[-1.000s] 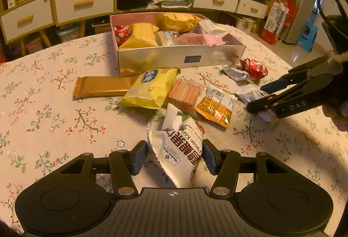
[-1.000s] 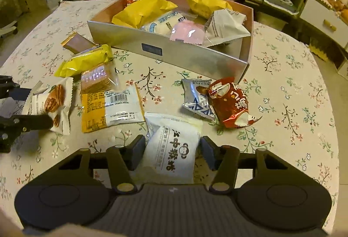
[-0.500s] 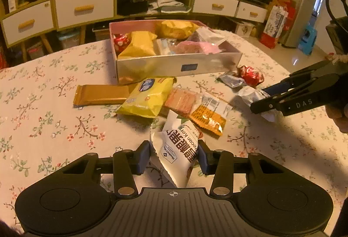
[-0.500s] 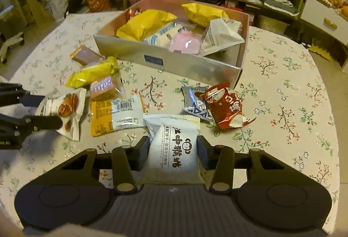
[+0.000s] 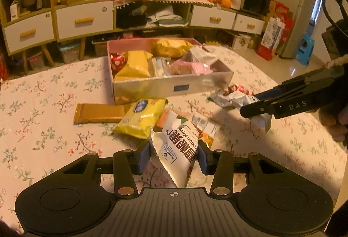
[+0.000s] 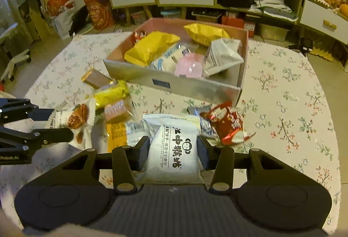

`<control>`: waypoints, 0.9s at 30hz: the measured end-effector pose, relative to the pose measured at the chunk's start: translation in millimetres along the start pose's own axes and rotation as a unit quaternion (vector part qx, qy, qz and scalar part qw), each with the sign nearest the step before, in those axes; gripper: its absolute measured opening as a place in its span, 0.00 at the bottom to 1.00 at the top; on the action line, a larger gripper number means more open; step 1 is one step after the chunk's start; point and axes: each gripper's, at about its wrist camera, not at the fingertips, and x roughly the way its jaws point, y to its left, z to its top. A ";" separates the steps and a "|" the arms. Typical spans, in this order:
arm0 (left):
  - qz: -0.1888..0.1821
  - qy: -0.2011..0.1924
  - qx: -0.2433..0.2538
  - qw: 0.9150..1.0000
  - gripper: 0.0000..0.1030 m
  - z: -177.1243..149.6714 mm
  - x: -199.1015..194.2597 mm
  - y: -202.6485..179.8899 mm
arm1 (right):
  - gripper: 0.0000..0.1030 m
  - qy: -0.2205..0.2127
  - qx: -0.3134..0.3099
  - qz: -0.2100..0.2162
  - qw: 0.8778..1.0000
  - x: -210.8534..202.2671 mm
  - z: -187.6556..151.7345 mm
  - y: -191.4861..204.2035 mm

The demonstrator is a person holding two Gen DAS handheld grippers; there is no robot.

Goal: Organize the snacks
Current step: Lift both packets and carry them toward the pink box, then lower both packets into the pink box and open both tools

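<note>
A table (image 5: 39, 106) holds an open box (image 5: 171, 87) toward its far side, with several snack packets inside it. Loose packets lie on the table in front of the box: a flat bar (image 5: 99, 112) furthest left, a bag (image 5: 141, 117) just right of it, touching. Nearer, the left gripper (image 5: 174, 155) holds a packet (image 5: 177, 150) between its fingers. To the right, the right gripper (image 6: 173, 153) holds a pouch (image 6: 174, 150), with two wrapped snacks (image 6: 226, 123) lying beside it, close to the box's front corner

Orange packet (image 5: 205, 126) half hidden under pecan packet (image 5: 177, 148).
</note>
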 end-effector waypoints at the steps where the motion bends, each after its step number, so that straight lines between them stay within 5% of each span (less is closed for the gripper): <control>1: 0.005 -0.005 -0.003 1.000 0.41 2.7 -0.1 -0.6 | 0.42 -0.003 0.002 0.000 1.000 -0.8 2.3 0.1; 15: 0.071 -0.055 -0.007 0.996 0.41 80.2 24.8 0.7 | 0.42 -0.050 0.047 -0.019 0.997 14.1 61.2 -21.0; 27: 0.081 0.004 -0.004 0.997 0.41 113.3 106.9 2.8 | 0.42 -0.048 0.059 -0.042 0.996 59.9 97.0 -38.5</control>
